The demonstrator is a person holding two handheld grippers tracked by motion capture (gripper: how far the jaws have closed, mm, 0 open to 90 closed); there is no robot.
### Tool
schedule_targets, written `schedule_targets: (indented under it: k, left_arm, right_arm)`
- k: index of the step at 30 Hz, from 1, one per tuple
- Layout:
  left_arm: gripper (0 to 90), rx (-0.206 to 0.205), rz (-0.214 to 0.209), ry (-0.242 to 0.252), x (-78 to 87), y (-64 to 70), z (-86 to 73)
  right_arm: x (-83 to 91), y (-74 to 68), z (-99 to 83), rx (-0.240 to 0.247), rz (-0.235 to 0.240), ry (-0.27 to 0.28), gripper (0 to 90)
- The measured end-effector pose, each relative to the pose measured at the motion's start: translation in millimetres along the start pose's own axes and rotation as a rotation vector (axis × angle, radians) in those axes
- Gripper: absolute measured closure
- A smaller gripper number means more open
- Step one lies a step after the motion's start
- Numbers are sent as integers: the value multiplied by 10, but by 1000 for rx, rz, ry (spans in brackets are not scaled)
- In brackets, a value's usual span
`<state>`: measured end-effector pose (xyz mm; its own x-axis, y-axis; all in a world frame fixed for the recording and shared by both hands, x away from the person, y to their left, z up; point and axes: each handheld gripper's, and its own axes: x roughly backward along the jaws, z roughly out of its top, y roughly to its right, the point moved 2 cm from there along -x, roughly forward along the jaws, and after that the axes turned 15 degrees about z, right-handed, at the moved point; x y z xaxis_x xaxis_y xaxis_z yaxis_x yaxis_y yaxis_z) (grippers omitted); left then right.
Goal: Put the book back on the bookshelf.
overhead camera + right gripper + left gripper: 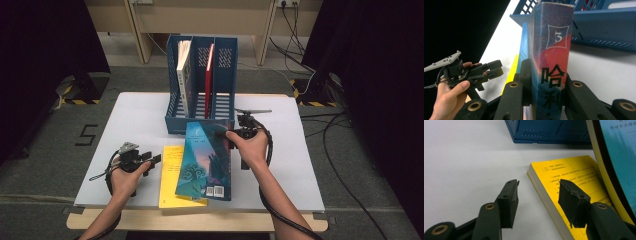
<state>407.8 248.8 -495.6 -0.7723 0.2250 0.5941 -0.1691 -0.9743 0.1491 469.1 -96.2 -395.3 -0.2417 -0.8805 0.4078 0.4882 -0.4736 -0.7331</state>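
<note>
My right gripper [231,134] fingers clamp blue book [206,160] at spine, book tilted at desk [140,120] centre, over yellow book [172,172]. My left gripper [152,159] at 8 o'clock, fingers spread, empty, beside yellow book. Blue file rack [200,95] at 12 o'clock.

Teal book [206,160]: blue-green cover with dark swirls, pale barcode labels at its 6 o'clock edge. Its spine [550,57] goes speckled blue to red, with a white-framed "3" and black characters. Yellow book [571,182]: bright yellow cover, small black print, cream page edges. File rack [200,90]: blue, perforated walls. It holds a white book [184,75] with a dark patterned spine, and a red book [208,80]. Table [135,120]: plain white. Both grippers [150,159] [546,82]: black, brass-coloured rivets.
</note>
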Motion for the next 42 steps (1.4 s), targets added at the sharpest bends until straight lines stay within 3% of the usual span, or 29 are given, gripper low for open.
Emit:
schedule_targets:
  k: [32,42]
  left_arm:
    - [481,-1,11,0,0,-19,3]
    - [480,-3,11,-1,2,-22,1]
  right_arm:
    - [345,-212,100,145,-66,152,751]
    - [491,-332,121,204,-118,211,751]
